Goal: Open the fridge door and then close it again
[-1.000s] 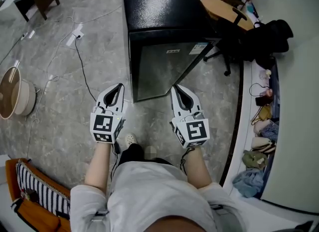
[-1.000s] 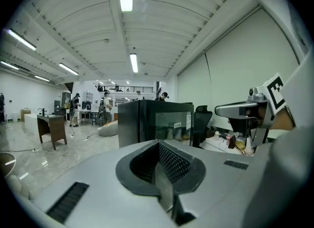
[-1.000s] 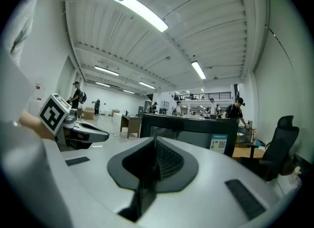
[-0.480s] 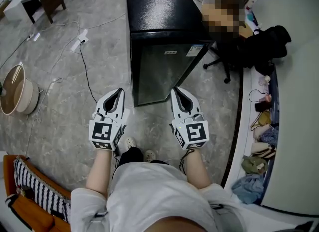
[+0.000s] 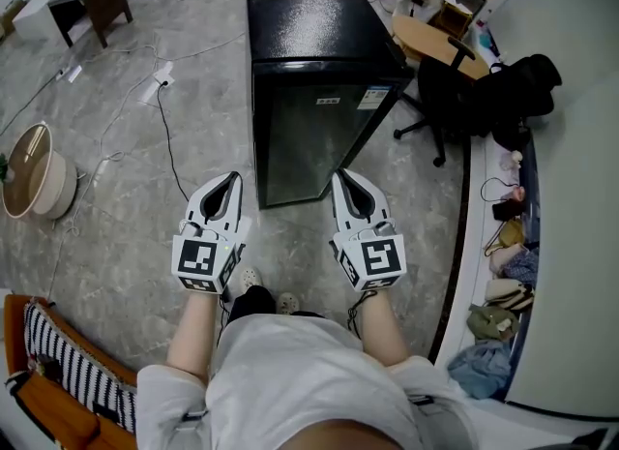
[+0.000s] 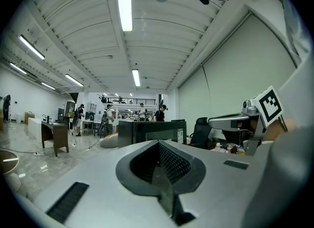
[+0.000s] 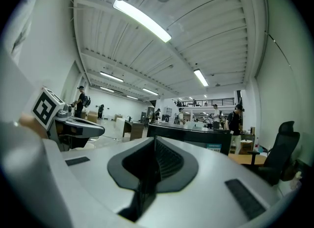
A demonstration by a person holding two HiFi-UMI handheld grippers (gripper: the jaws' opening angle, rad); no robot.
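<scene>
A small black fridge [image 5: 311,129] stands on the floor ahead of me, its dark door facing me and closed. My left gripper [image 5: 233,178] is shut with nothing in it and points at the floor just left of the door's lower corner. My right gripper [image 5: 339,177] is also shut and empty, just off the door's lower right corner. Neither touches the fridge. The left gripper view has the shut left gripper [image 6: 158,142] held level, with the fridge [image 6: 147,133] some way beyond it. In the right gripper view the right gripper [image 7: 155,138] points level toward the fridge [image 7: 192,137].
A black office chair [image 5: 447,90] and a round wooden table [image 5: 433,24] stand right of the fridge. Dark clothing [image 5: 524,82] and small items lie on a ledge [image 5: 503,274] along the right wall. Cables [image 5: 164,143] cross the floor at left, near a round basin [image 5: 29,185].
Both grippers have risen a little together, staying side by side in front of the fridge. Their jaws stay shut and the fridge door stays closed.
</scene>
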